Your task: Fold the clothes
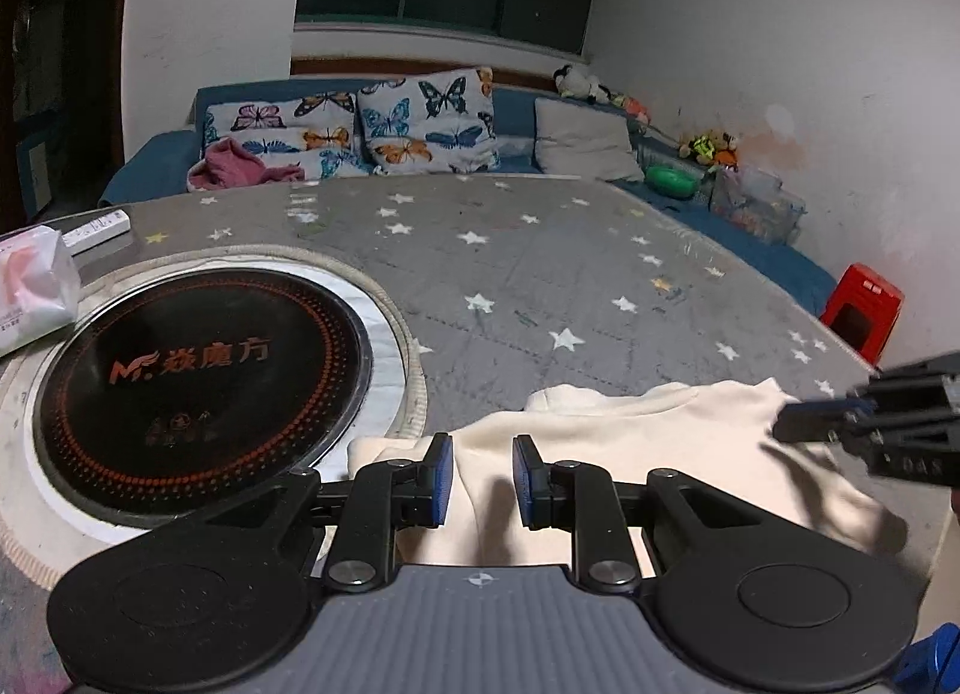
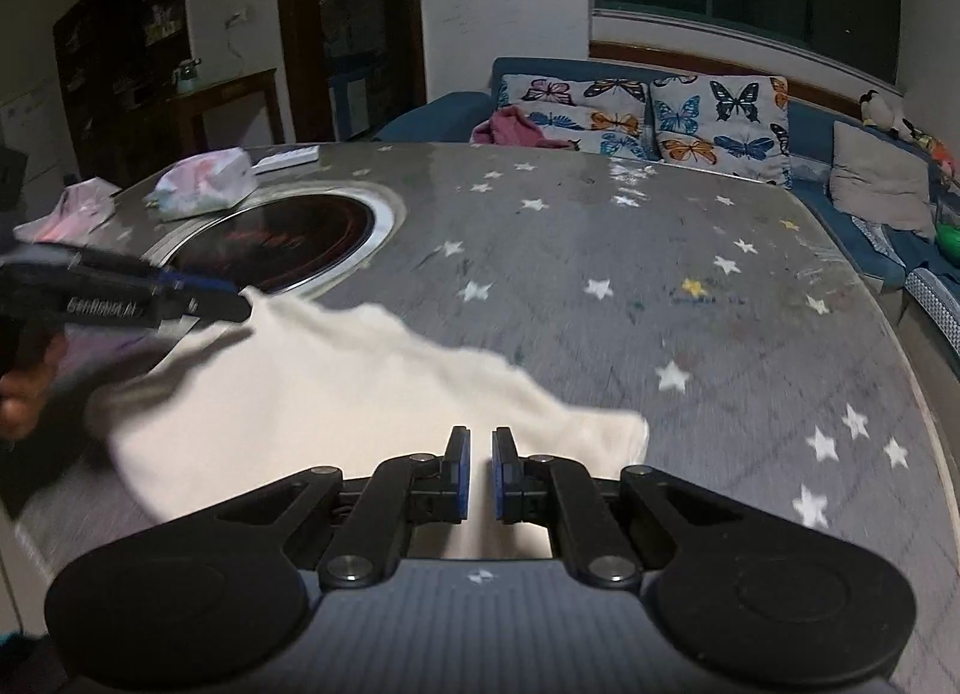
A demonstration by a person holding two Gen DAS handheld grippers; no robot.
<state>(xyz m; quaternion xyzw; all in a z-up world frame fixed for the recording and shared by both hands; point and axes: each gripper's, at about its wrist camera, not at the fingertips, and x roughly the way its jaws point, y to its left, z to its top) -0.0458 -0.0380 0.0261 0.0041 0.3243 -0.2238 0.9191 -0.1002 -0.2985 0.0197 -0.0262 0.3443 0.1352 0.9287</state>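
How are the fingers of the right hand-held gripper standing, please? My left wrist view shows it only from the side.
Observer: The right hand-held gripper has its pads only narrowly apart, with the cream garment showing in the gap. I cannot tell whether it is pinched.
Operator: Does the left one have hold of the cloth?
Observer: From the right wrist view, the garment rises to a peak at the tips of the left hand-held gripper, so it looks pinched there.
Operator: Is anything else on the table beyond my frame?
Observer: A pink-and-white cloth lies at the table's edge, past the tissue pack.
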